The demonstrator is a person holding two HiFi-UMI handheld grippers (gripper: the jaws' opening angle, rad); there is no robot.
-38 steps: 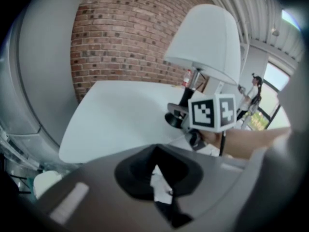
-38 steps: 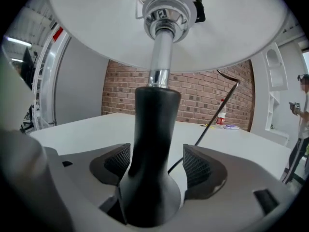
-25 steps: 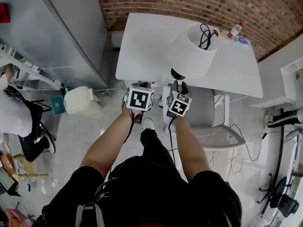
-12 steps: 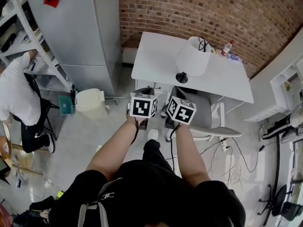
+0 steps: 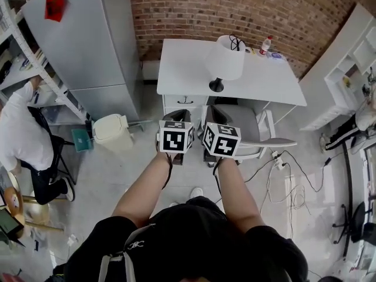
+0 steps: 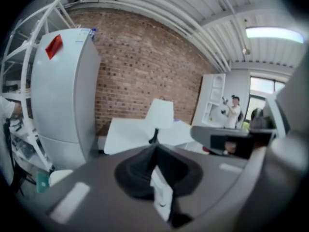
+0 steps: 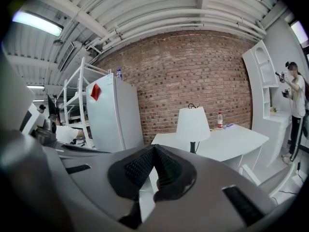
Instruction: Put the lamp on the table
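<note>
Head view: the person's two forearms reach forward, each carrying a gripper, side by side and well short of the counter. The left gripper (image 5: 176, 138) has its jaws pressed together with nothing between them, as the left gripper view shows. The right gripper (image 5: 221, 141) is likewise closed and empty. Just beyond them stands a grey chair (image 5: 244, 128), drawn up to the counter, and to the left on the floor is a pale lidded bin (image 5: 111, 131). The white counter (image 5: 182, 69) comes next, set against the brick wall (image 5: 235, 7). The lamp (image 5: 225, 59) stands upright on it, near the middle, with a white shade above a dark stem and round base. Neither gripper touches it. A small bottle (image 5: 266, 44) stands farther back, toward the wall. A tall grey refrigerator (image 5: 94, 40) stands beside the counter on the left.
</note>
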